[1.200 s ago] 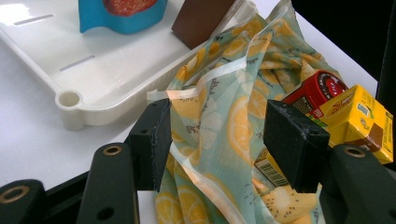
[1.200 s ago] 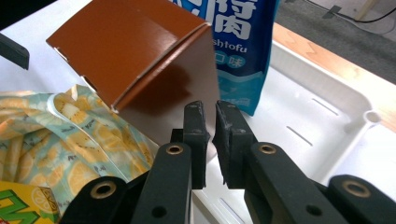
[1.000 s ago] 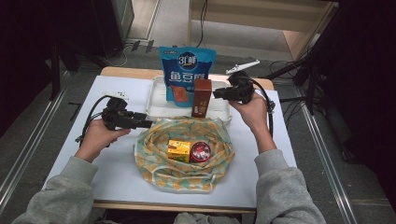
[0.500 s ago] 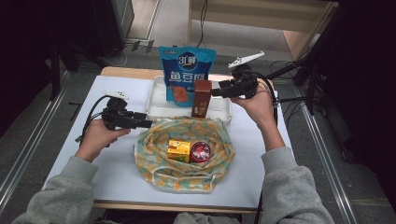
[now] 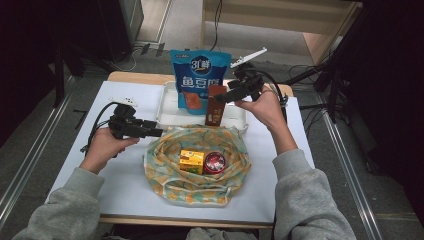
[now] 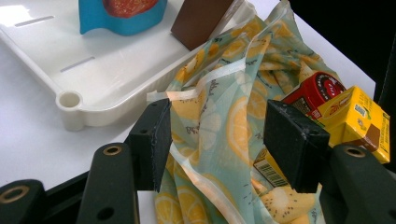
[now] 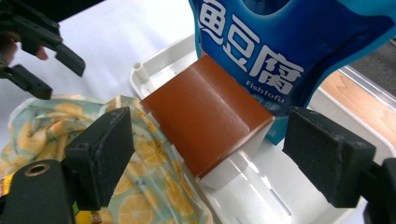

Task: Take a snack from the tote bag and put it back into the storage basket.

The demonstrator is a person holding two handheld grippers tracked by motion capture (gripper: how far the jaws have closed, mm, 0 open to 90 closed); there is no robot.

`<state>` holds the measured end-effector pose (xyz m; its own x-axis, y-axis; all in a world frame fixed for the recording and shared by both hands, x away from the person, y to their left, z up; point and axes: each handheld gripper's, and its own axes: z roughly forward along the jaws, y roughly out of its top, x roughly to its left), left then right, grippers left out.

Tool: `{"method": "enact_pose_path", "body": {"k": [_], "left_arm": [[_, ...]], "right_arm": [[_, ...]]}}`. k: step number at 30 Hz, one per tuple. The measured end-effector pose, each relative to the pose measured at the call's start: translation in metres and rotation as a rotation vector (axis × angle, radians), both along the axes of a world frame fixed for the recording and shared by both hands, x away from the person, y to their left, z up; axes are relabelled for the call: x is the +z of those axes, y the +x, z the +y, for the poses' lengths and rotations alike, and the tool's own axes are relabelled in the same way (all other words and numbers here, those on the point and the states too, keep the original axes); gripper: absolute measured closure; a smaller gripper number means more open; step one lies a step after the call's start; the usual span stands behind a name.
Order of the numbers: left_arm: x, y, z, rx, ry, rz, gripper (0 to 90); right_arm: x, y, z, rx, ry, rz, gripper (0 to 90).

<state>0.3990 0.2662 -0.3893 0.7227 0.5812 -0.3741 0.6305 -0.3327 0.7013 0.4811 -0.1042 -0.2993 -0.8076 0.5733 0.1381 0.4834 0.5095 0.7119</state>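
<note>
A brown carton [image 5: 215, 105] stands in the white tray [image 5: 169, 111], leaning against a blue fish-tofu pouch [image 5: 199, 80]. My right gripper [image 5: 226, 97] hovers at the carton's top. Its jaws have just been opening and now stand wide around the carton [image 7: 205, 116] without touching it. My left gripper [image 5: 158, 132] rests open at the left rim of a lemon-print cloth bag [image 5: 195, 172]. The bag's edge [image 6: 210, 107] lies loose between the pads [image 6: 152, 135]. Inside the bag lie a yellow box [image 5: 191, 161] and a red can [image 5: 215, 162].
The tray's near corner [image 6: 70, 100] sits just left of the bag. A white sheet [image 5: 125, 185] covers the table; its far edge and a wooden strip [image 7: 359, 88] lie behind the tray. Cables trail off the table's left and right sides.
The right gripper's jaws went from shut on the brown carton to wide open, and the hand lifted slightly up and back. The carton stays standing in the tray. The left gripper has not moved.
</note>
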Motion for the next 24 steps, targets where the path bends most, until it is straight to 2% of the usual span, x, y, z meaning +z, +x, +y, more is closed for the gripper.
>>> {"method": "enact_pose_path", "body": {"k": [12,24], "left_arm": [[0.0,0.0,0.0,0.0,-0.004,0.006,42.5],[0.0,0.0,0.0,0.0,-0.004,0.005,42.5]], "right_arm": [[-0.008,0.014,0.014,0.032,-0.038,0.0,14.7],[-0.013,0.012,0.023,0.041,-0.08,-0.016,18.5]]}}
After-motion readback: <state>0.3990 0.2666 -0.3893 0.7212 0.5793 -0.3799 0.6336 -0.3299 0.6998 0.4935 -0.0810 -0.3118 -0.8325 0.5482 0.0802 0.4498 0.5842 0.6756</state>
